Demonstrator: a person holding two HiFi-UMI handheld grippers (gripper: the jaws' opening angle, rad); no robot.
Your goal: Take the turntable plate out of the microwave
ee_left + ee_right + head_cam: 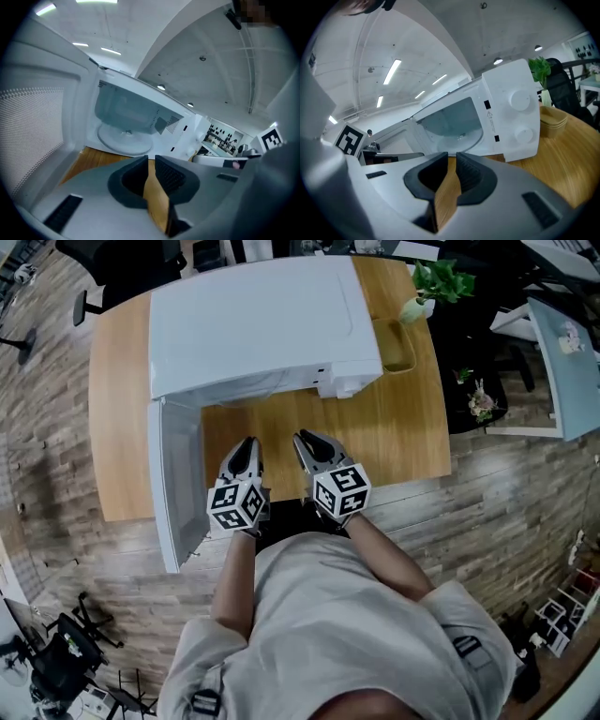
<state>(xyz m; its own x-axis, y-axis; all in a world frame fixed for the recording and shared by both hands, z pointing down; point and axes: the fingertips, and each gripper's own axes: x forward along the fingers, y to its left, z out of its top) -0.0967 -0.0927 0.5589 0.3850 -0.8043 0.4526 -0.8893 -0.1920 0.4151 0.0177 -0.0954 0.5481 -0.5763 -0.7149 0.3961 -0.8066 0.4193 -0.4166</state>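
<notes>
Facing microwave [253, 324] on wooden table [375, 437], plank floor [47, 456], left hand-held gripper [247, 442], right hand-held gripper [304, 439], narrowly parted, empty.

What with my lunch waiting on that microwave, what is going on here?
A person stands at a wooden table, holding a tool in each hand in front of a white microwave. Its door is swung open to the left. The round glass plate sits inside, not yet taken out. The left tool and right tool both hang just short of the opening, jaws slightly apart with nothing between them.
</notes>
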